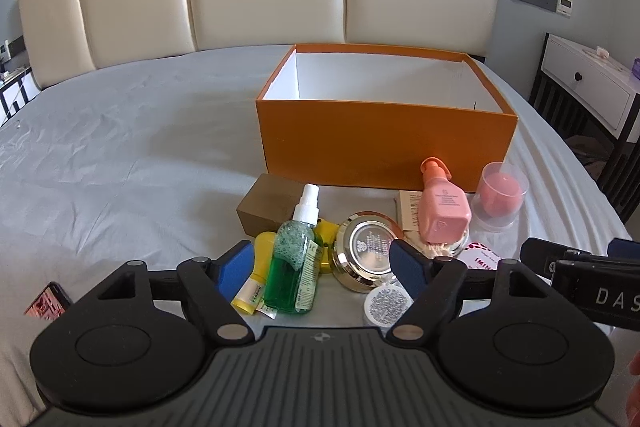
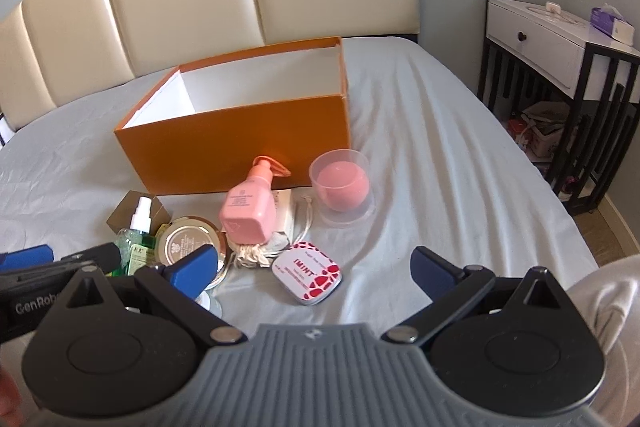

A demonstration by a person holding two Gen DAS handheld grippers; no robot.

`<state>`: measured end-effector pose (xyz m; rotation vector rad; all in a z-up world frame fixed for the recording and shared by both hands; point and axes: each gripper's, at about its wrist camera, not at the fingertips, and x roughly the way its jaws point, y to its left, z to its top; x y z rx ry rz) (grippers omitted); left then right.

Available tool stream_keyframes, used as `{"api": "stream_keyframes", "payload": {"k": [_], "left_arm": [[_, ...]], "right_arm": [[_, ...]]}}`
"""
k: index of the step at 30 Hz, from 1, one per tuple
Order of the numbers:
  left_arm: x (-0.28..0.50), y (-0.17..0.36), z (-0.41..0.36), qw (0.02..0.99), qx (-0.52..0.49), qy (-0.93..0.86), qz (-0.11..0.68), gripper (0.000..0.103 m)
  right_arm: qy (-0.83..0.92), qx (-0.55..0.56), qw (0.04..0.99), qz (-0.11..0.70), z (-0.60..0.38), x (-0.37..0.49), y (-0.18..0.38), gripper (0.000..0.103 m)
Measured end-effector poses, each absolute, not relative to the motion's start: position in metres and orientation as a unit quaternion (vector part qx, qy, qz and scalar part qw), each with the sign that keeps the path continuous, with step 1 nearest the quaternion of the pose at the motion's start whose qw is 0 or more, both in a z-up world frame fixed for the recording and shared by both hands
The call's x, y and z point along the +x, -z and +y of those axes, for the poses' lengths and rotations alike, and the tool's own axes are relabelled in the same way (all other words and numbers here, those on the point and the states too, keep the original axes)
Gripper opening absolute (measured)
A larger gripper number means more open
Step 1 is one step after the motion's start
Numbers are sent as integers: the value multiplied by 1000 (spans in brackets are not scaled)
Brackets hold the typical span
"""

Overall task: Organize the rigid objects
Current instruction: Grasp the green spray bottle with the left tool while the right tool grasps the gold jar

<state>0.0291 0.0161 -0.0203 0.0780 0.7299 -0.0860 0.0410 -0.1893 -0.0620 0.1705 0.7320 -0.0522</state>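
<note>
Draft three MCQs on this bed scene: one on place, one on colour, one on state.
1. Where does the pink bottle lie?
A. inside the box
B. in front of the box, on the bed
C. on the nightstand

2. What colour is the box outside?
A. orange
B. blue
C. black

3. How do the left gripper fingers stand?
A. shut on the green spray bottle
B. shut on nothing
C. open, either side of the green spray bottle

Key: 1 B, it rests among the clutter before the box's front wall. 2 A, orange walls with a white inside. 3 C, both blue pads stand clear of the green spray bottle.
</note>
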Motion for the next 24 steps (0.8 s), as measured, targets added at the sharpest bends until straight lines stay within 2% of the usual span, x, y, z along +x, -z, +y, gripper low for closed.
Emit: {"api": "stream_keyframes", "payload": {"k": [3, 6, 9, 10, 13, 16, 20, 24], "left_arm": [[43, 26, 24, 926, 41, 56, 370, 82], [64, 32, 34, 909, 22, 78, 409, 71], [86, 36, 51, 889, -27, 109, 444, 65], [93, 37, 56, 886, -38, 106, 450, 63], [114, 39, 62, 875, -20, 92, 474, 63], [132, 49, 63, 849, -7, 122, 513, 63], [139, 62, 65, 840, -8, 125, 528, 61], [143, 70, 68, 834, -18, 122, 537, 46]], "right_arm": [[7, 67, 931, 359, -177, 52, 65, 99], [-13, 51, 926, 373, -163, 67, 70, 82], [-29, 45, 919, 391, -152, 83, 78, 76], [-33, 43, 917, 395, -149, 87, 80, 71], [-48, 46, 910, 410, -139, 101, 85, 63], [-63, 44, 904, 421, -127, 114, 92, 63], [-81, 26, 898, 433, -113, 124, 102, 59], [-97, 7, 891, 444, -106, 130, 112, 59]]}}
